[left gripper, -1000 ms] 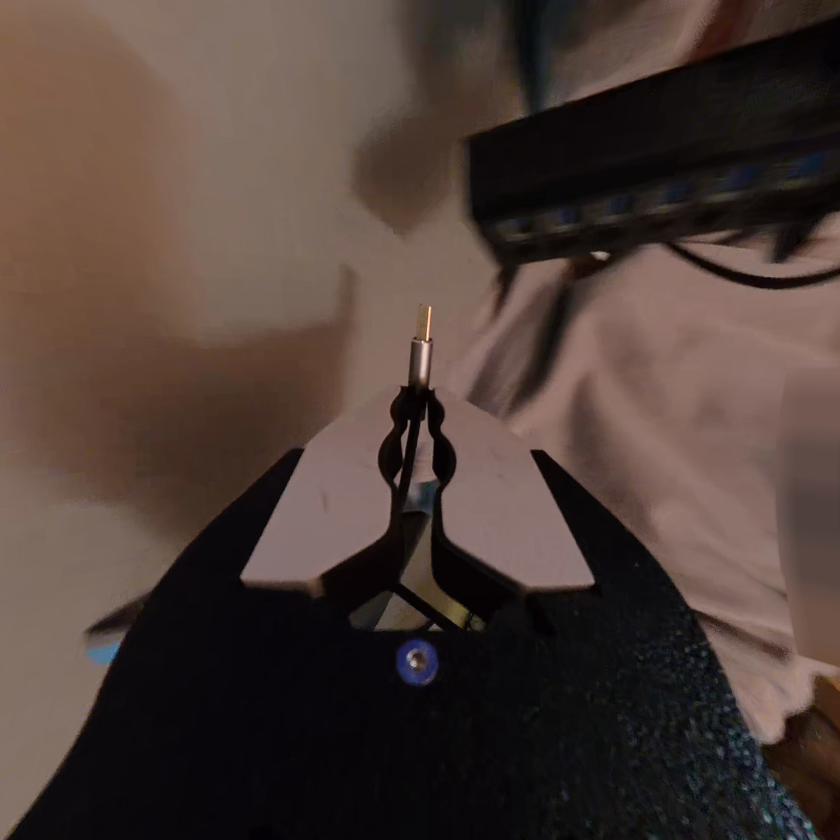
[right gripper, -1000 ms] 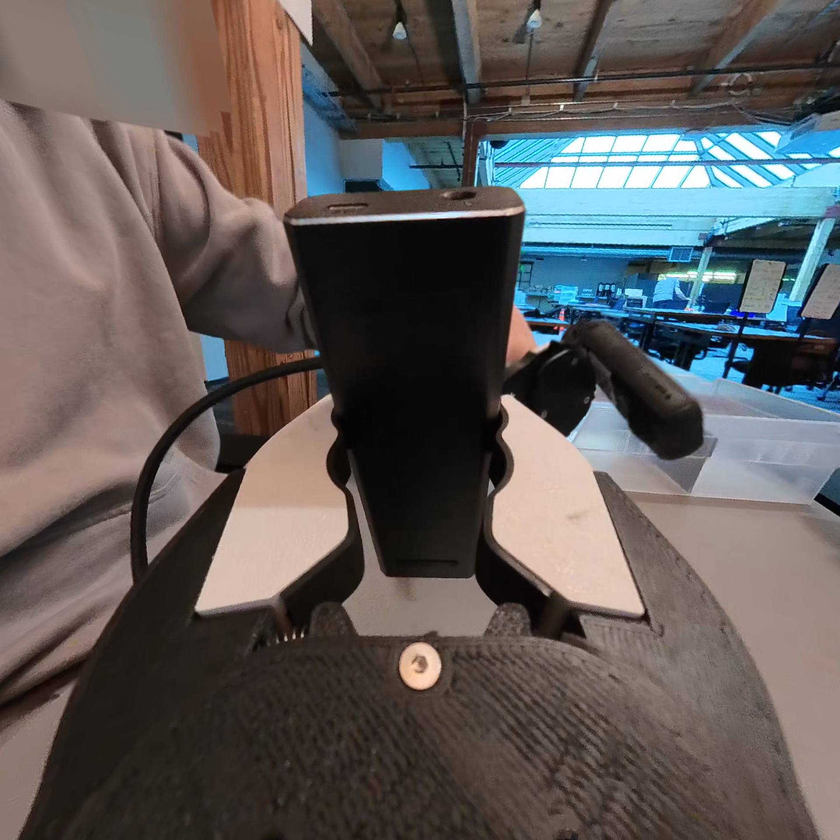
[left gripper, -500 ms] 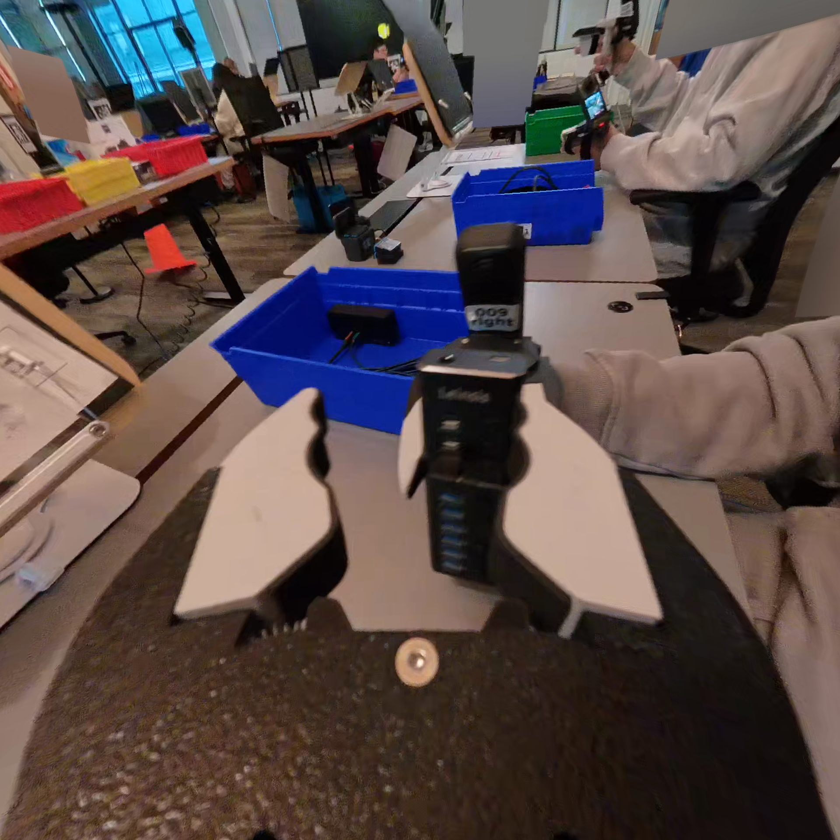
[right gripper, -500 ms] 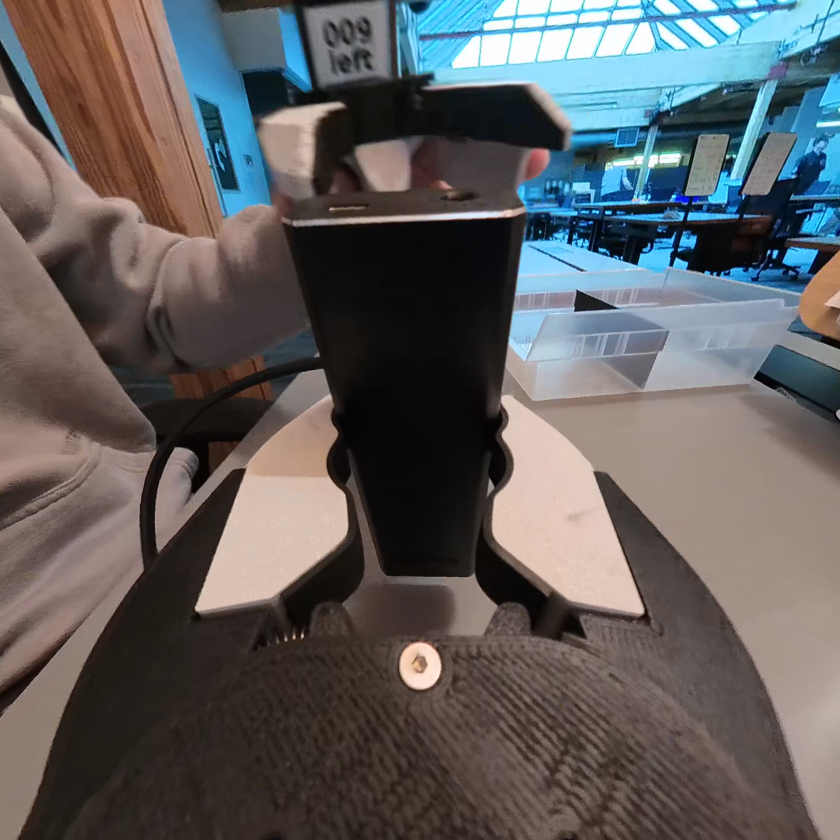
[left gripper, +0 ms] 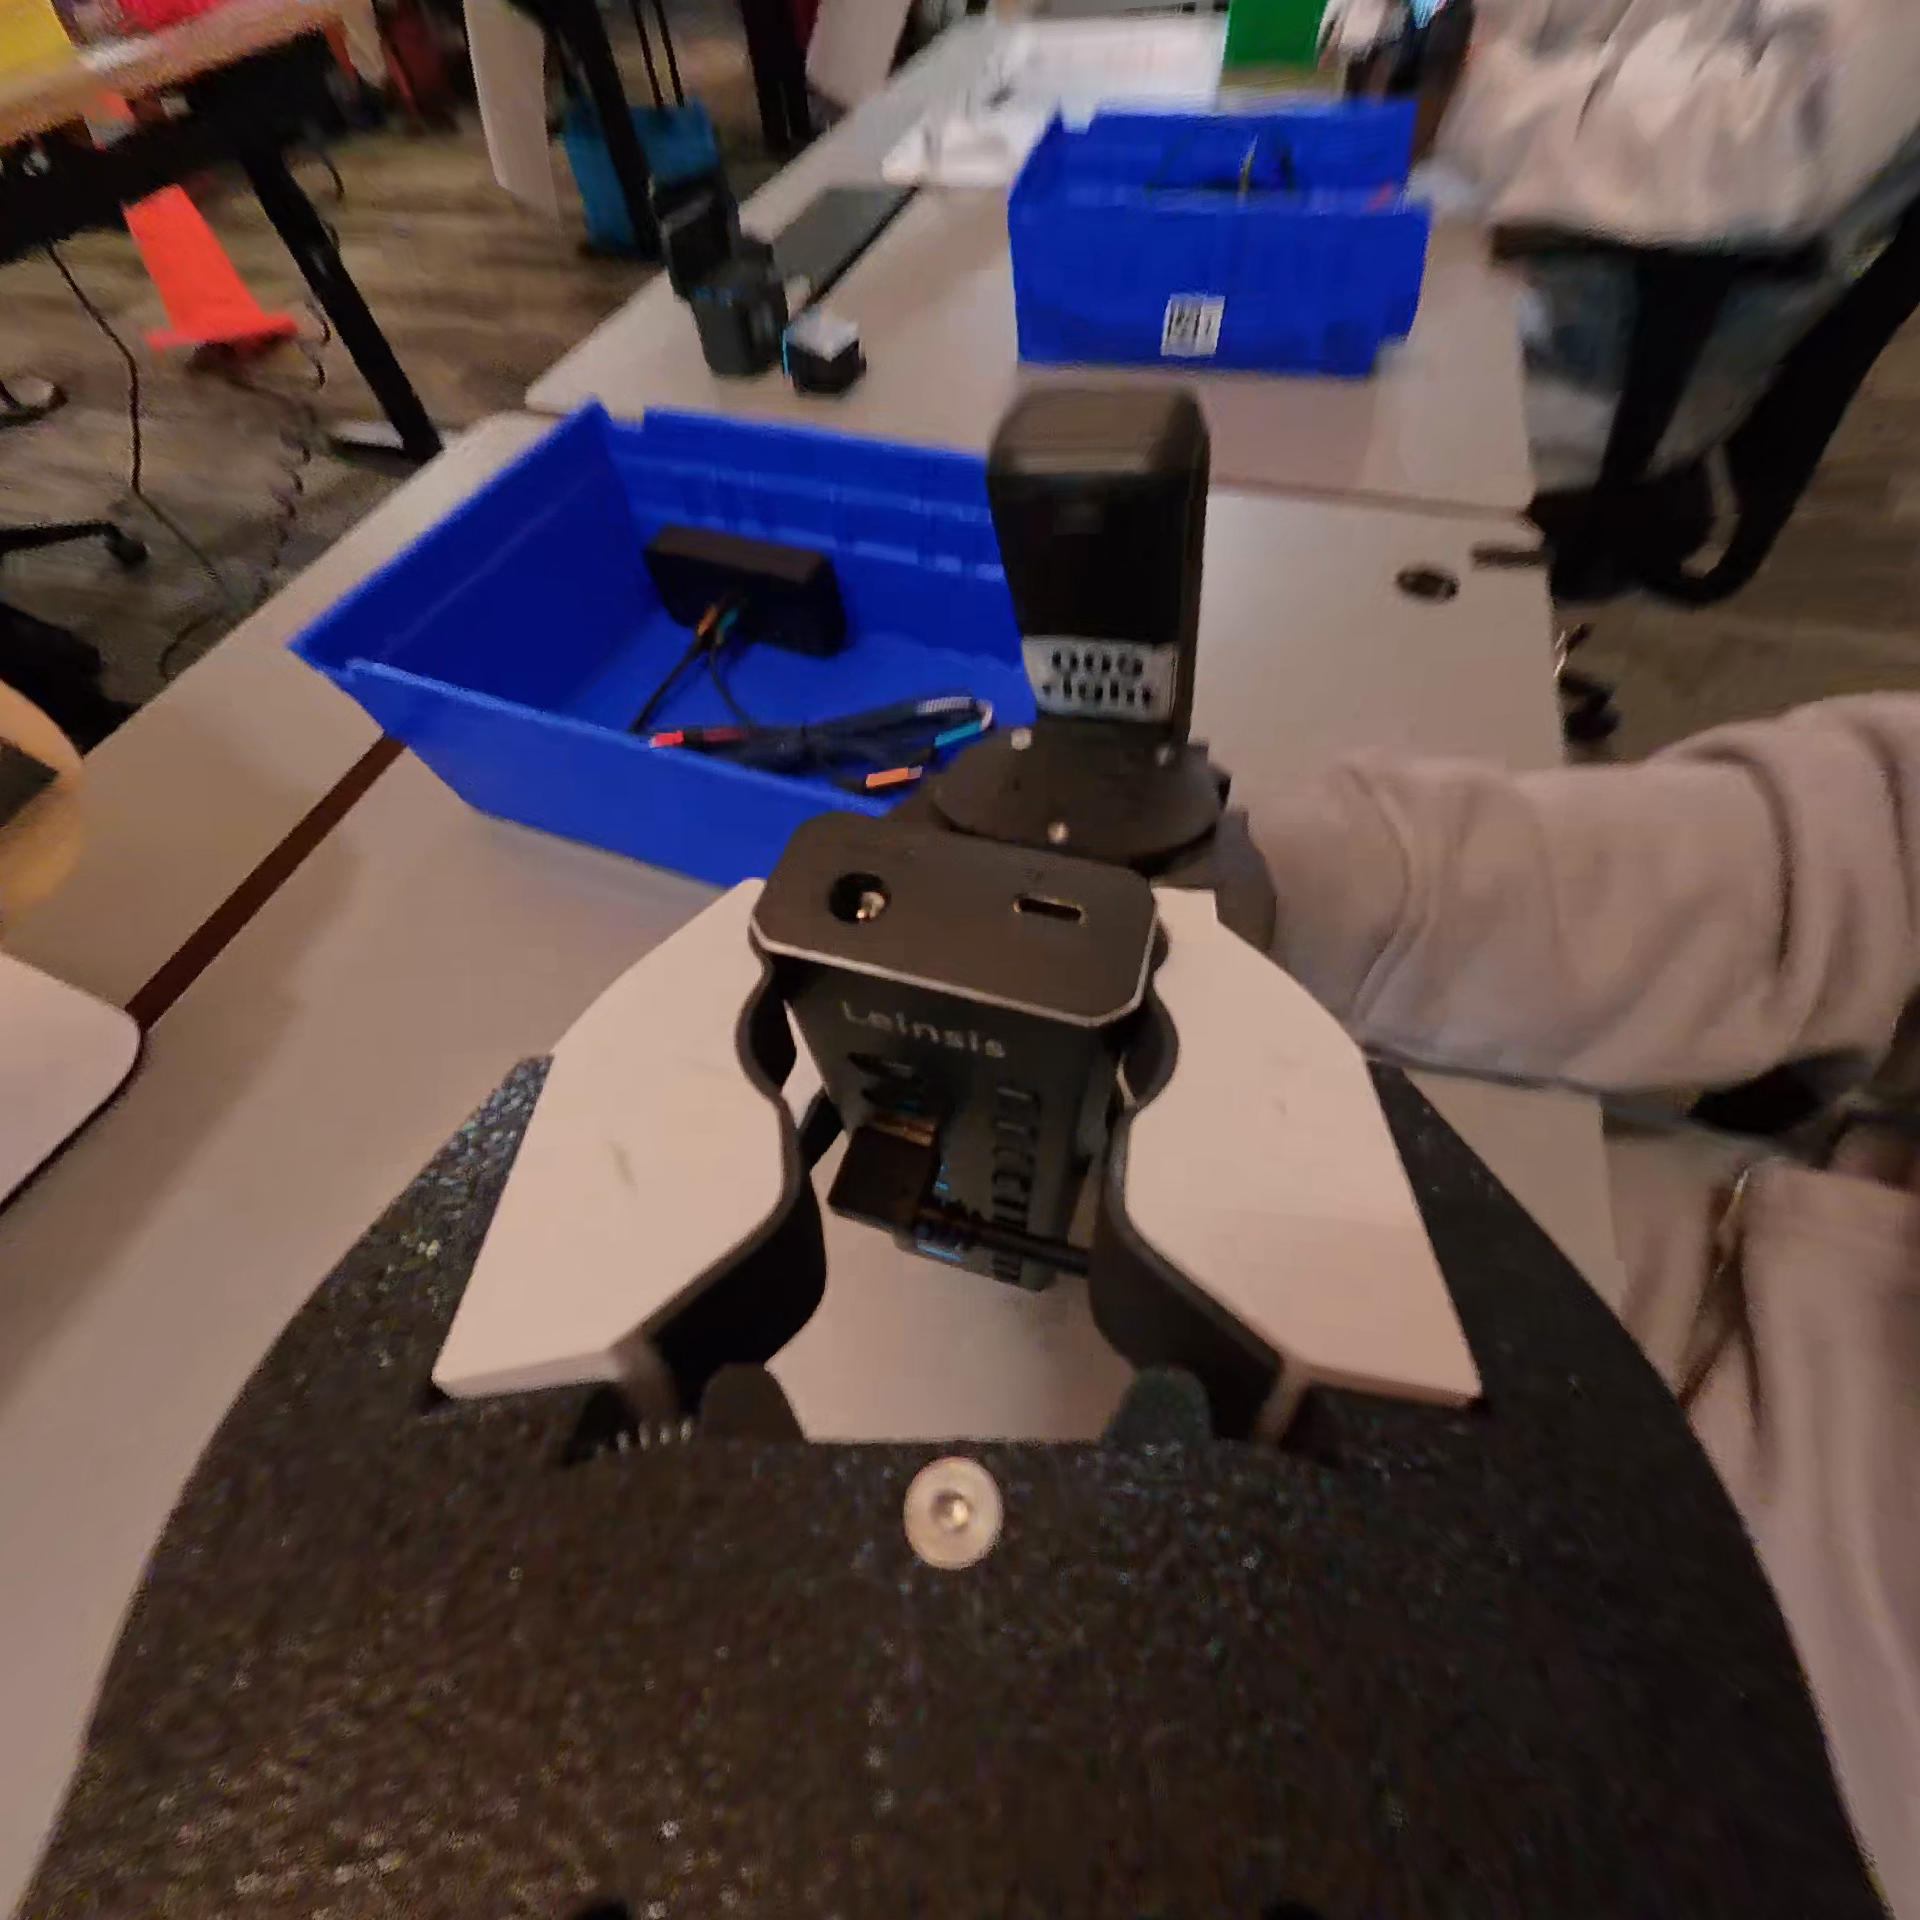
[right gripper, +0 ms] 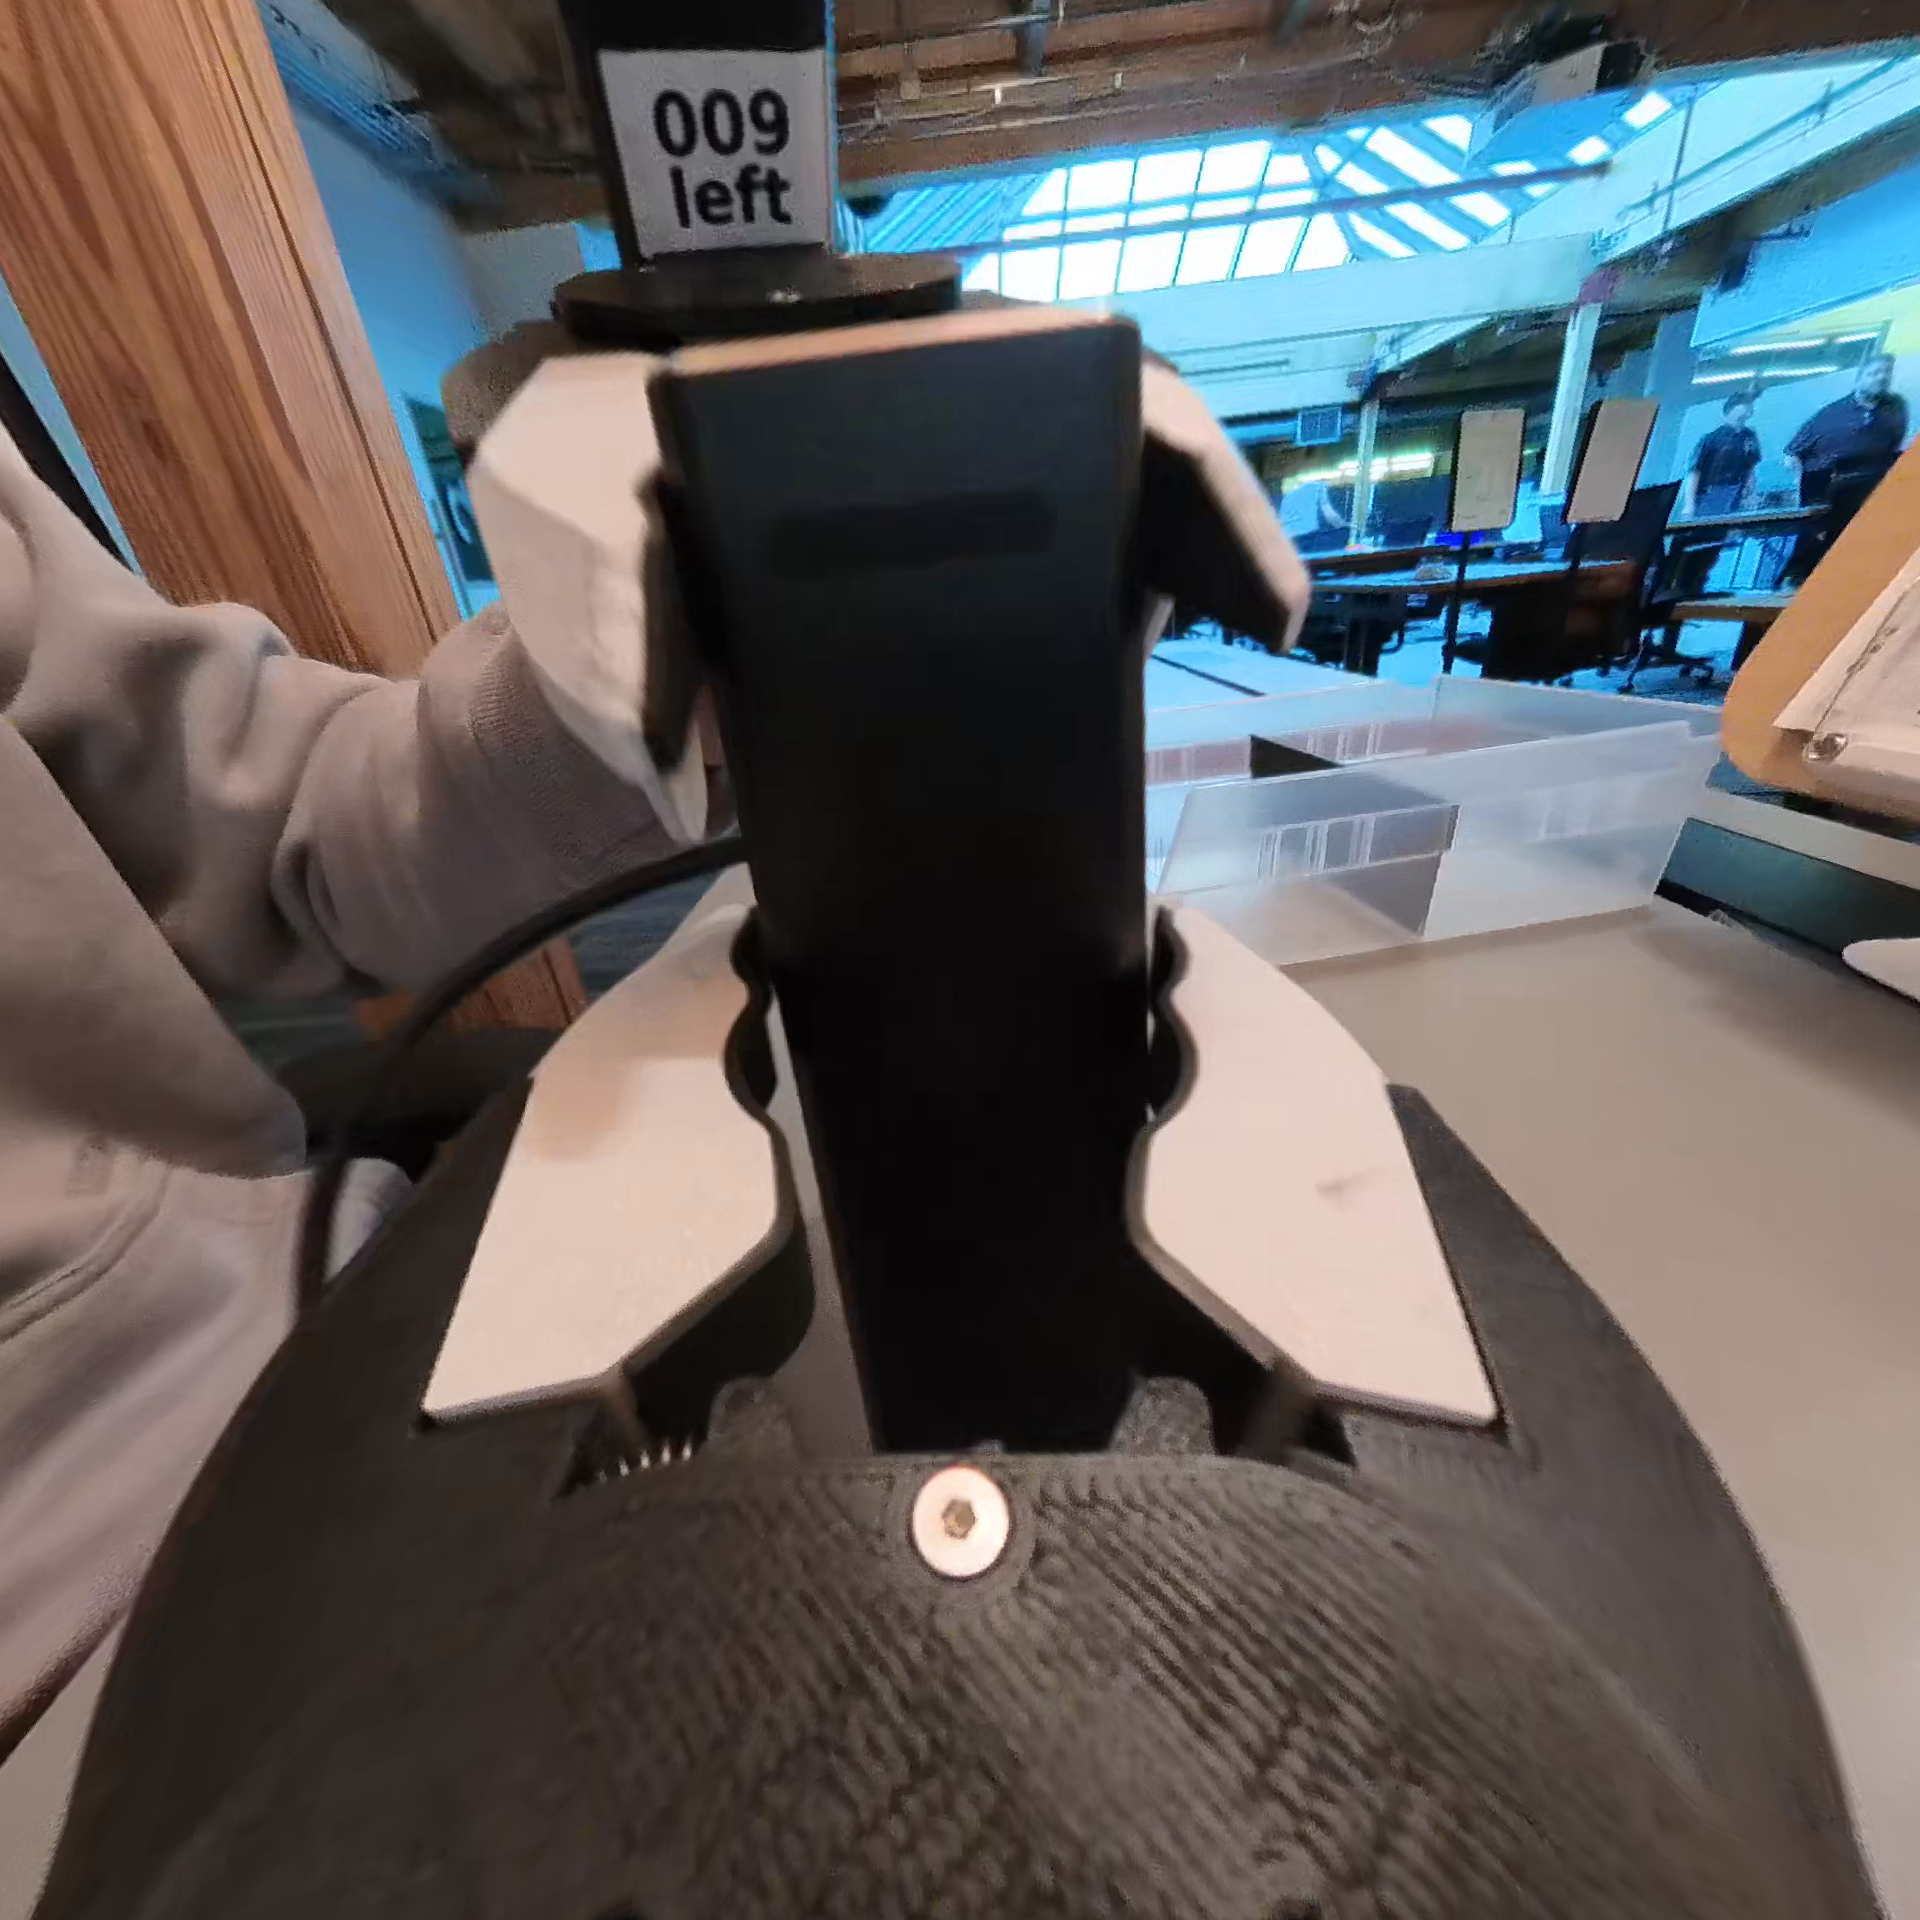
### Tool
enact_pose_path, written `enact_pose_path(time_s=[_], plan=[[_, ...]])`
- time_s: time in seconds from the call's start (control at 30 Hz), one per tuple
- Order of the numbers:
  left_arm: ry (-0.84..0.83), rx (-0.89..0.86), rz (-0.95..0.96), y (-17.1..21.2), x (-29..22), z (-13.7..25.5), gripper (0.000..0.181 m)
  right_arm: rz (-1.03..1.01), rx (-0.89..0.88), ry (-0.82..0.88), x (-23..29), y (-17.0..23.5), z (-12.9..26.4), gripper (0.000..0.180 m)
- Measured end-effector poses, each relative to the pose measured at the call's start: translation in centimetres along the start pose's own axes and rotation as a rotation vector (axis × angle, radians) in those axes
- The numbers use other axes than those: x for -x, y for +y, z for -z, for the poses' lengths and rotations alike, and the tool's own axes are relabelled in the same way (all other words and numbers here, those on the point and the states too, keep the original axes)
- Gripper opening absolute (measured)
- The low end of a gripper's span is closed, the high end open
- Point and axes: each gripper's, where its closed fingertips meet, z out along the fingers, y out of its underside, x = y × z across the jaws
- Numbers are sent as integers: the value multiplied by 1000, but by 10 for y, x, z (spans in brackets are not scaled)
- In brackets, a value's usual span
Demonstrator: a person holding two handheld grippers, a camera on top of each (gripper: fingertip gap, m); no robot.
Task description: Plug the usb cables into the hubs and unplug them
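A black USB hub (left gripper: 966, 1039) is held in the air between both grippers. My left gripper (left gripper: 956, 977) is shut on the end that has a round socket and a small oval port. A black USB plug (left gripper: 883, 1174) sits in one of its side ports. My right gripper (right gripper: 956, 935) is shut on the other end of the hub (right gripper: 914, 727). The left gripper (right gripper: 904, 416) shows there, clamped on the far end. A black cable (right gripper: 468, 987) curves off to the left. The right gripper's camera mount (left gripper: 1091, 551) rises behind the hub.
A blue bin (left gripper: 582, 769) on the grey table holds another black hub (left gripper: 743, 587) and loose cables (left gripper: 831, 743). A second blue bin (left gripper: 1216, 270) stands farther back. A clear plastic bin (right gripper: 1558, 831) and a wooden post (right gripper: 156, 312) are near. A grey sleeve (left gripper: 1558, 883) reaches in.
A second ago my left gripper was shut on a small metal plug. It then stood open around the hub, and is now shut on the hub's end. The right gripper kept its hold.
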Motion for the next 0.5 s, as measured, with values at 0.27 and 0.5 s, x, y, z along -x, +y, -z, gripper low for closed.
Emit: enact_pose_path(time_s=[0.27,0.5], plan=[[85,-44,-94,-12,-11,-5,63,65,130,75,-3,14,-9,80],[103,-75,-127,-19,-18,-5,62,52,117,90,-3,10,-12,87]])
